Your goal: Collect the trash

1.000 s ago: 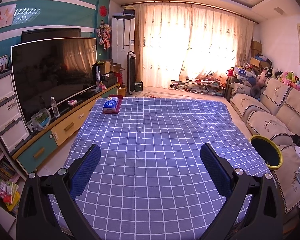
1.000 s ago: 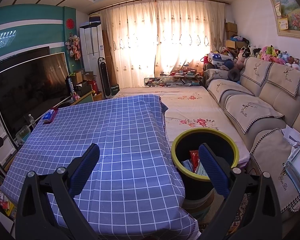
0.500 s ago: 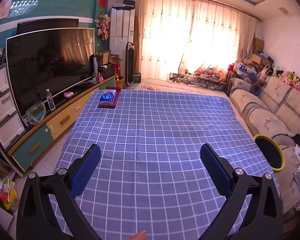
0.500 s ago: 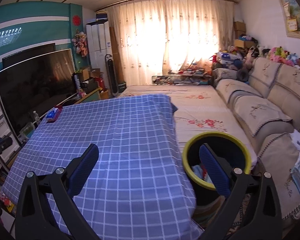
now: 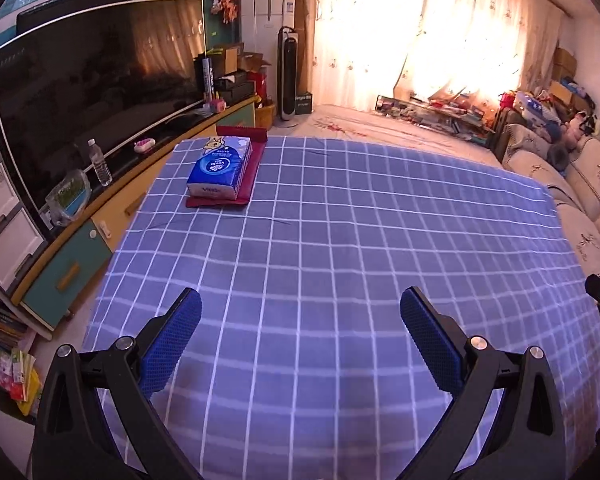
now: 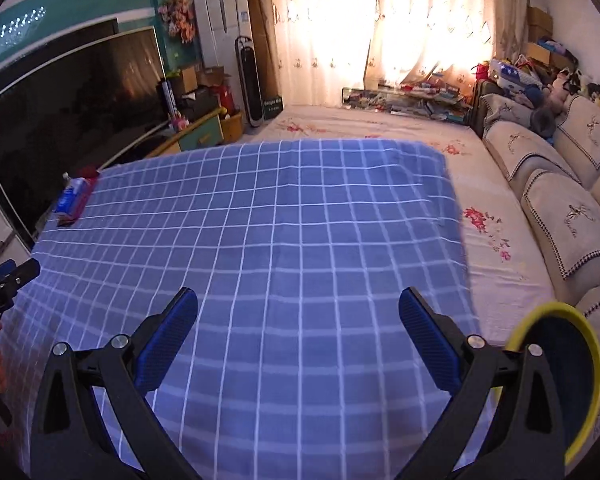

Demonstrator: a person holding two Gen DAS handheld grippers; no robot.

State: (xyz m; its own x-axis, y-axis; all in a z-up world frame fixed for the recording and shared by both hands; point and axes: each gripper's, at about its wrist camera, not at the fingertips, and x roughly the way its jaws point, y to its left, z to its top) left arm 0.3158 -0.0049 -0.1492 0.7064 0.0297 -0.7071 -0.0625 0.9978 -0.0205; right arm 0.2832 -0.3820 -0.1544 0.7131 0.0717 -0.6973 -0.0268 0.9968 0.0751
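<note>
My left gripper [image 5: 300, 316] hangs open over the near part of a table covered by a blue checked cloth [image 5: 340, 248], nothing between its blue pads. My right gripper [image 6: 298, 316] is open too, above the same blue checked cloth [image 6: 260, 240]. A black bin with a yellow rim [image 6: 556, 368] stands off the table's right side, low right in the right wrist view; its inside is hidden from here. A blue tissue pack [image 5: 220, 168] lies on a red tray [image 5: 248, 184] at the table's far left corner. No loose trash shows on the cloth.
A large TV [image 5: 92, 92] and a low cabinet [image 5: 72, 256] with a water bottle [image 5: 99, 162] run along the left. A beige sofa [image 6: 556, 200] lines the right wall. Curtains and floor clutter [image 5: 432, 108] fill the far end. The other gripper's tip [image 6: 8, 280] shows at left.
Both grippers have tilted down and swung left over the table. The bin slid from the right view's centre to its lower right edge and left the left view. Both jaws stayed open.
</note>
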